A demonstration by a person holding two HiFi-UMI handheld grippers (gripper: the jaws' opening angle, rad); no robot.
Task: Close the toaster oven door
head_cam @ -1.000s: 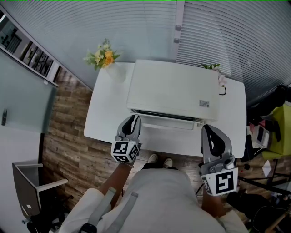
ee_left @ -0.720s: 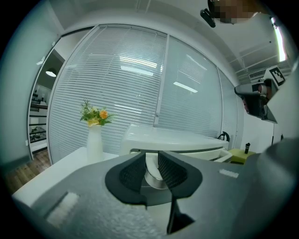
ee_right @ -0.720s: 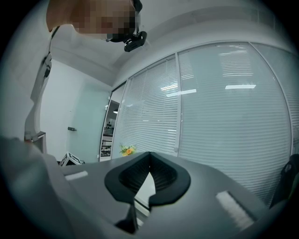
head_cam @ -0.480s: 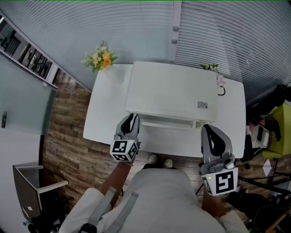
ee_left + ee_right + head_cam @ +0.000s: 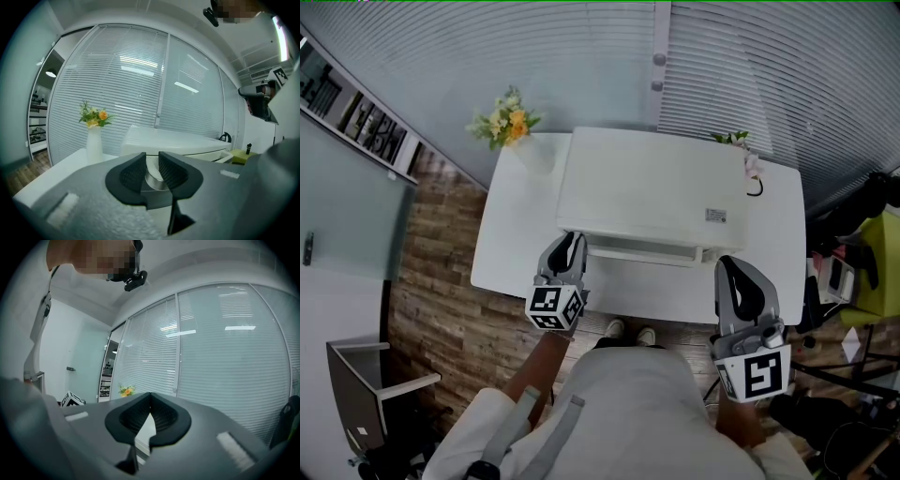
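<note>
A white toaster oven (image 5: 656, 192) stands on a white table (image 5: 511, 248), its door nearly up against the body, with the white handle bar (image 5: 647, 251) along the front. My left gripper (image 5: 571, 247) is at the left end of that handle. In the left gripper view the oven (image 5: 173, 139) fills the middle, and the left gripper (image 5: 152, 161) has its pads closed on a silvery rounded piece of the handle (image 5: 153, 181). My right gripper (image 5: 733, 274) hangs off the oven's right front corner, touching nothing. In the right gripper view the right gripper (image 5: 150, 400) is shut and empty.
A white vase of yellow flowers (image 5: 523, 136) stands at the table's back left corner, also seen in the left gripper view as the vase (image 5: 94, 140). A small plant (image 5: 748, 155) sits at the back right. Window blinds run behind the table. A chair and clutter (image 5: 853, 281) lie to the right.
The dark slit under the oven's front edge has closed up as the door swung towards the body. The left gripper shifted slightly with it. The right gripper stayed put.
</note>
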